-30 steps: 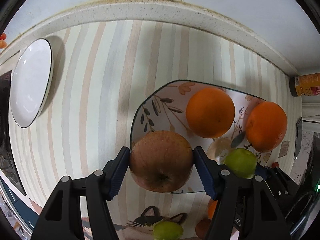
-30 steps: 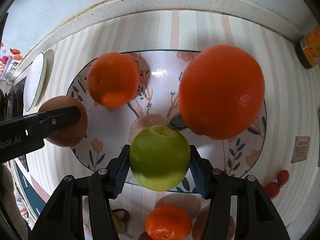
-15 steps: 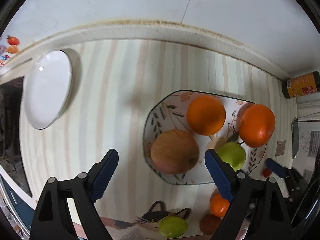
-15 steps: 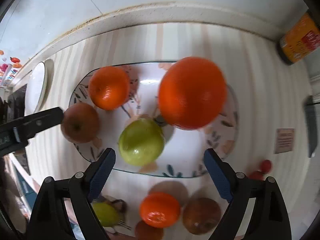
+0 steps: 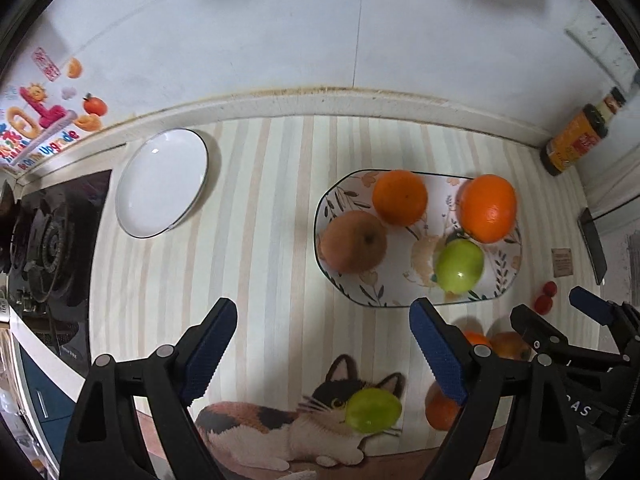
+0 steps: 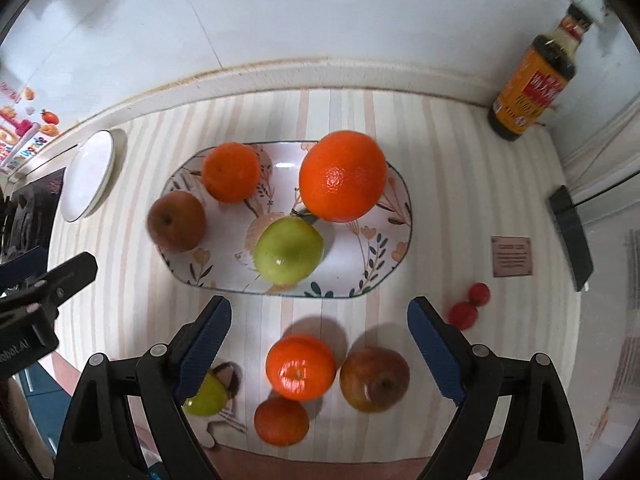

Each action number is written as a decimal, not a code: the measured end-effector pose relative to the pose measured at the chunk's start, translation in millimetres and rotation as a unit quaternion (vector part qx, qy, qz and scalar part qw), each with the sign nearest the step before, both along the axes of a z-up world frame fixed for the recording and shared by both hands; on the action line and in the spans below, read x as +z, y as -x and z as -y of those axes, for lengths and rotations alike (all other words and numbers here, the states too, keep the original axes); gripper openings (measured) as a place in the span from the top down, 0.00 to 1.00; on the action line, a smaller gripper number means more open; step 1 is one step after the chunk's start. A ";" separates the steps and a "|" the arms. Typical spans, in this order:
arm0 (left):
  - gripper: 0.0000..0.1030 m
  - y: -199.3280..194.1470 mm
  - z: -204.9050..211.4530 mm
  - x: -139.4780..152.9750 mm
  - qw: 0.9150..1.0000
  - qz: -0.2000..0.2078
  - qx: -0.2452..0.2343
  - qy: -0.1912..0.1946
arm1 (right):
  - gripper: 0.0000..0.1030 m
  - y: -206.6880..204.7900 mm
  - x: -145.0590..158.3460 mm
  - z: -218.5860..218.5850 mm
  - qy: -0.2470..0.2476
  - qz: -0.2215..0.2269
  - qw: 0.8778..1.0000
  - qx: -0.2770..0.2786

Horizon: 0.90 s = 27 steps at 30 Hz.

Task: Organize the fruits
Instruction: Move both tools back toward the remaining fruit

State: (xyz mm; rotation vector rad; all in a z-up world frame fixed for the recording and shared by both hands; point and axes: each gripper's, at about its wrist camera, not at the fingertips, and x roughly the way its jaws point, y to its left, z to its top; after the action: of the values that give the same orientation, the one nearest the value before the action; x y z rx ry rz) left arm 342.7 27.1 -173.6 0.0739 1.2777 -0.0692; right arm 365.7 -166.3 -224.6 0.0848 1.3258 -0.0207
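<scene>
Hand-held grippers (image 5: 322,346) (image 6: 320,342) now released, jaws just opened; brown apple (image 5: 354,242) and green apple (image 6: 289,250) left on floral plate (image 6: 394,236).

We see a glossy glazed platter (image 6: 394,216) with a printed leaf pattern, catching a highlight. The oranges (image 6: 343,176) have shiny, pitted skin; the green apple (image 6: 289,249) is smooth and waxy, the brown apple (image 6: 177,221) duller. The white plate (image 5: 162,182) looks like smooth glazed ceramic. The counter (image 5: 256,208) carries a matt striped covering, perhaps vinyl. The fingers (image 5: 208,348) are matt black plastic with ribbed blue pads. The bottle (image 6: 534,80) is glossy with a paper label.
</scene>
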 end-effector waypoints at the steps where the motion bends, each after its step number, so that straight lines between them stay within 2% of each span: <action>1: 0.14 4.8 0.4 4.2 1.000 0.008 0.000 -0.001 | 0.11 5.6 6.8 -0.5 0.000 0.006 1.000 0.001; 10: 0.14 49.5 -3.4 45.6 0.998 0.060 0.000 0.007 | 0.11 55.0 59.7 -3.9 0.000 0.065 0.998 -0.002; 18: 0.14 84.0 -5.1 80.2 0.995 0.101 -0.006 0.020 | 0.11 91.3 96.5 2.5 -0.003 0.097 0.995 -0.011; 27: 0.14 107.5 -8.3 100.2 0.992 0.124 -0.005 0.034 | 0.11 119.0 126.9 10.5 -0.029 0.130 0.991 -0.025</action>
State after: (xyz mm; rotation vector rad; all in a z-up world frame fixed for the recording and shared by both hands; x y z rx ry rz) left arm 235.2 35.4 -73.4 0.0295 1.0266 -0.1088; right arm 246.7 -176.8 -97.7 0.1649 1.0641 -0.0129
